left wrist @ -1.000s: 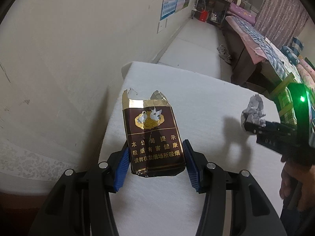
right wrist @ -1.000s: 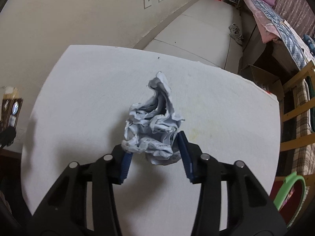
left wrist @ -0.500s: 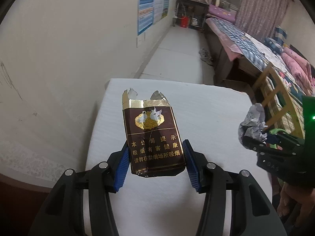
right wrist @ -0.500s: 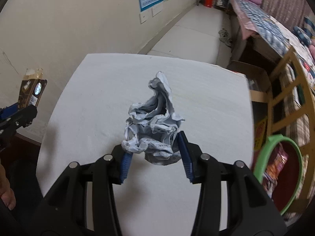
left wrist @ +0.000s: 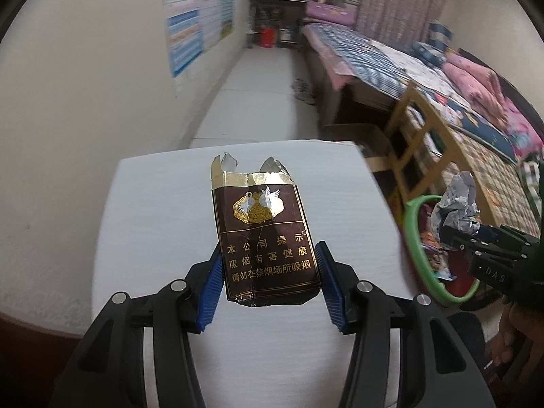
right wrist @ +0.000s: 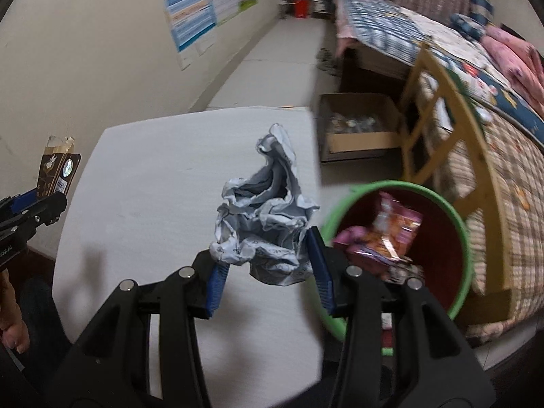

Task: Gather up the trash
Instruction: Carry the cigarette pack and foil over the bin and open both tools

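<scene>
My left gripper (left wrist: 268,282) is shut on a torn brown cigarette pack (left wrist: 263,234) with gold print, held upright above the white table (left wrist: 163,210). My right gripper (right wrist: 267,267) is shut on a crumpled grey-white paper wad (right wrist: 267,221), held above the table's right edge beside a green-rimmed red trash bin (right wrist: 448,255). The bin holds pink snack wrappers (right wrist: 391,234). The paper wad (left wrist: 455,207) and the bin (left wrist: 413,238) also show at the right of the left wrist view. The cigarette pack (right wrist: 57,170) shows at the left of the right wrist view.
A cardboard box (right wrist: 360,129) sits on the floor beyond the table. A wooden chair (right wrist: 438,108) and a bed (right wrist: 408,23) with patterned covers stand to the right. A wall with posters (right wrist: 200,6) runs along the left.
Both grippers have swung to the right with their loads still held. The trash bin has come into full view under the right gripper's side.
</scene>
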The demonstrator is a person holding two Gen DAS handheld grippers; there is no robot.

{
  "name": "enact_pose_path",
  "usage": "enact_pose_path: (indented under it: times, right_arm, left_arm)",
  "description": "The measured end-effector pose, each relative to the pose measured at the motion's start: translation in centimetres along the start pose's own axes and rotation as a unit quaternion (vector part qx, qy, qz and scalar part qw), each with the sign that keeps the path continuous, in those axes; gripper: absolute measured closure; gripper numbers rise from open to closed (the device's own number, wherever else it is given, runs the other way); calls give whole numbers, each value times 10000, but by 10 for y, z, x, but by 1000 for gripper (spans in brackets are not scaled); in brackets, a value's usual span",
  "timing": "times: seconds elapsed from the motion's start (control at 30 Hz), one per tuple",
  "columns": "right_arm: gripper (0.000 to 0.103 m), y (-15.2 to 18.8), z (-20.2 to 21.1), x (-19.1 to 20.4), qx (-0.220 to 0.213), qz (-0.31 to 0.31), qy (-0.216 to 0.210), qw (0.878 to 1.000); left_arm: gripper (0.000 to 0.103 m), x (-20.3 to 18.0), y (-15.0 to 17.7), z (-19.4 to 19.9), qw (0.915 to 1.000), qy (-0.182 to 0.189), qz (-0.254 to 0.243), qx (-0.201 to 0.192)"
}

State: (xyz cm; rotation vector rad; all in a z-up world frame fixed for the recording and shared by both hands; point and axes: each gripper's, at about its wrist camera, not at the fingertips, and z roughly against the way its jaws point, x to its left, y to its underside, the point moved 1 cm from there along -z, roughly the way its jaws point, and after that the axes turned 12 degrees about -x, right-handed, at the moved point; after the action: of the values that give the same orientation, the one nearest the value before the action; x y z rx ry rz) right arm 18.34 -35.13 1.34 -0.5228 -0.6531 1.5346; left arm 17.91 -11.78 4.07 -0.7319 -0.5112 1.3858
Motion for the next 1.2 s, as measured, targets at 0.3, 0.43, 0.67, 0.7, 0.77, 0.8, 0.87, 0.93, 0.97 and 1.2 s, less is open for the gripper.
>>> enact_pose_path:
  times: [0.3,0.43,0.67,0.7,0.77,0.8,0.87,0.93,0.97,1.2]
  right_arm:
    - [60,10,26,-87,-173,-478,412,9979]
    - [59,15,32,-117,-199,-644,541,9963]
    - [60,29,40,-165,-189,-937,767,9925]
    - [60,30,41,-169,-185,-968,788,9920]
    - [60,35,42,-182,-176,-1056,849,9906]
    - [60,36,42,-186,-177,-1089,868,9901]
    - [60,39,44,-196,-188,-1168,900,9889]
    - [60,40,44,-204,-204,-1231,910,9880]
    - [60,41,44,-206,-203,-1250,906,9878]
    - [60,47,34,-215,-144,-1315,859,9875]
  left_arm:
    - [54,-90,-12,-13,9969,617,-491,59]
    - [54,-133,-18,-21,9932,923,-701,110]
    - [54,-204,-23,-32,9835,1500,-996,181]
    - [54,-213,-21,-32,9821,1553,-1053,174]
    - [54,-230,-21,-35,9793,1659,-1148,195]
    - [54,-239,-20,-36,9776,1721,-1190,221]
    - [54,-250,-19,-39,9753,1796,-1261,247]
    - [54,-260,-17,-43,9736,1860,-1287,307]
    - [54,-265,-16,-46,9727,1896,-1294,350]
    - [54,-271,-8,-60,9697,2008,-1281,548]
